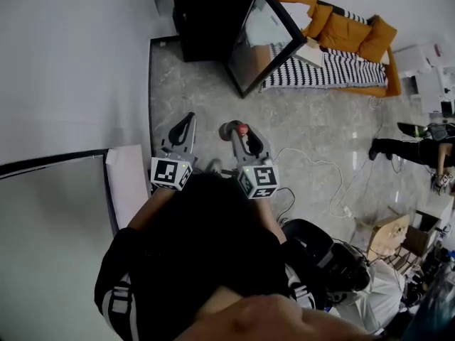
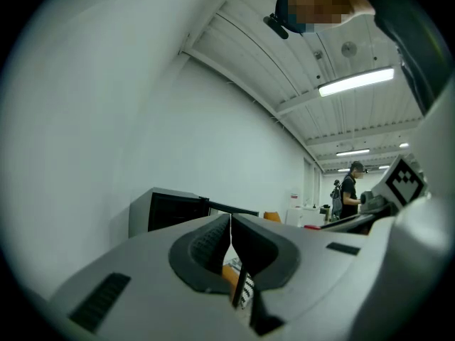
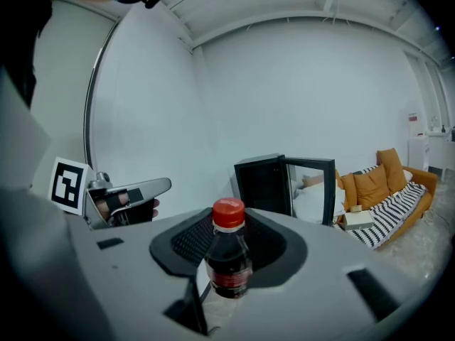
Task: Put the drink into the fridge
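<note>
A dark drink bottle (image 3: 229, 258) with a red cap stands upright between the pads of my right gripper (image 3: 231, 241), which is shut on it. In the head view the bottle's cap (image 1: 242, 128) shows at the tip of the right gripper (image 1: 239, 131). My left gripper (image 2: 229, 246) is shut with nothing in it; it is held beside the right one (image 1: 186, 121). Ahead on the floor stands the black fridge (image 1: 213, 16) with its glass door (image 1: 264, 41) swung open. The fridge (image 3: 261, 183) is still some way beyond both grippers.
An orange sofa (image 1: 348, 34) with a striped cover stands right of the fridge. A white cable (image 1: 313, 165) trails over the marble floor. A person (image 1: 412, 148) and a cardboard box (image 1: 387, 236) are at the right. A white wall runs along the left.
</note>
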`<action>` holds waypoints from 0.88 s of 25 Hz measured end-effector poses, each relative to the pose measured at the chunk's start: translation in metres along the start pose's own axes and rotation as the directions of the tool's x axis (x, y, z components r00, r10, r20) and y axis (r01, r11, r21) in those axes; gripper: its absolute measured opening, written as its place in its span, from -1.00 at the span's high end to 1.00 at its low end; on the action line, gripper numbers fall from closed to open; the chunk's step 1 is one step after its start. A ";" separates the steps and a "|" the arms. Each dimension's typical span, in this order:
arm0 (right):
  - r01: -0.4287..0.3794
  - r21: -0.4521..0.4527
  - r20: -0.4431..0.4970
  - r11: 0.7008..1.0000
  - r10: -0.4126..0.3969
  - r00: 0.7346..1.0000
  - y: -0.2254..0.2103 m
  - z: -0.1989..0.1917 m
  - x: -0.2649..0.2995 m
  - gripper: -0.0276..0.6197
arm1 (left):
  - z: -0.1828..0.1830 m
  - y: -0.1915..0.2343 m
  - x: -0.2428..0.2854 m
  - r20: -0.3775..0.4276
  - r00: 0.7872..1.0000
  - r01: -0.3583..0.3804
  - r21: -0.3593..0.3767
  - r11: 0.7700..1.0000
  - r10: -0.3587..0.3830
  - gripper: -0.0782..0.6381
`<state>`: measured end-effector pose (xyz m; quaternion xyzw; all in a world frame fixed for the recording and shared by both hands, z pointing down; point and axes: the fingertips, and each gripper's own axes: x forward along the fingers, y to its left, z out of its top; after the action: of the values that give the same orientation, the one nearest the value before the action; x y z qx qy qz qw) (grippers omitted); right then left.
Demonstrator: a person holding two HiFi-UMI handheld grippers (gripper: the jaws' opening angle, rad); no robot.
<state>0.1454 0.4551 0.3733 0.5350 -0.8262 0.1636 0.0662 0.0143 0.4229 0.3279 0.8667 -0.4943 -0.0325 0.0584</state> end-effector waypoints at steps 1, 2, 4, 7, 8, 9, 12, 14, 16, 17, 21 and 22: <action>-0.003 0.002 0.003 1.000 0.003 1.000 -0.002 0.001 -0.001 0.53 | 0.000 -0.002 0.001 -0.001 1.000 -0.001 0.001 1.000 0.001 0.77; -0.006 0.002 0.005 1.000 0.006 1.000 -0.003 0.001 -0.003 0.53 | 0.000 -0.005 0.002 -0.003 1.000 -0.003 0.002 1.000 0.003 0.77; -0.018 0.000 0.000 1.000 0.018 1.000 -0.007 0.002 -0.008 0.53 | 0.000 -0.014 0.003 -0.010 1.000 -0.003 0.001 1.000 0.003 0.77; -0.032 -0.010 -0.015 0.999 0.032 0.999 -0.014 0.003 -0.014 0.53 | 0.007 -0.028 0.006 -0.014 1.000 0.002 0.003 1.000 -0.002 0.77; -0.036 -0.010 -0.016 0.999 0.036 0.999 -0.017 0.003 -0.014 0.53 | 0.009 -0.031 0.007 -0.012 1.000 -0.001 0.004 1.000 0.001 0.77; -0.041 -0.008 -0.015 0.999 0.041 0.999 -0.019 0.004 -0.015 0.53 | 0.010 -0.034 0.008 -0.008 1.000 -0.005 0.006 1.000 0.005 0.77; -0.052 -0.007 -0.011 0.999 0.052 0.999 -0.029 0.010 -0.016 0.53 | 0.008 -0.043 0.013 0.003 1.000 -0.013 0.007 1.000 0.013 0.77; -0.057 -0.009 -0.011 0.998 0.057 0.998 -0.034 0.011 -0.015 0.53 | 0.007 -0.047 0.015 0.002 1.000 -0.016 0.008 1.000 0.016 0.77; -0.058 -0.009 -0.009 0.998 0.058 0.998 -0.036 0.009 -0.014 0.53 | 0.005 -0.047 0.014 -0.004 1.000 -0.020 0.006 1.000 0.020 0.77; -0.055 -0.010 -0.009 0.998 0.055 0.998 -0.036 0.011 -0.012 0.53 | 0.005 -0.046 0.014 -0.006 1.000 -0.022 0.004 1.000 0.022 0.76; -0.041 -0.011 -0.003 0.999 0.041 0.999 -0.039 0.020 -0.001 0.53 | 0.006 -0.032 0.025 -0.006 1.000 -0.030 -0.003 1.000 0.030 0.77; -0.039 -0.011 -0.002 0.999 0.039 0.999 -0.039 0.020 0.002 0.53 | 0.006 -0.028 0.028 -0.006 1.000 -0.030 -0.005 1.000 0.030 0.77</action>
<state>0.1813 0.4317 0.3635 0.5184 -0.8372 0.1607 0.0665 0.0521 0.4126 0.3186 0.8592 -0.5068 -0.0306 0.0626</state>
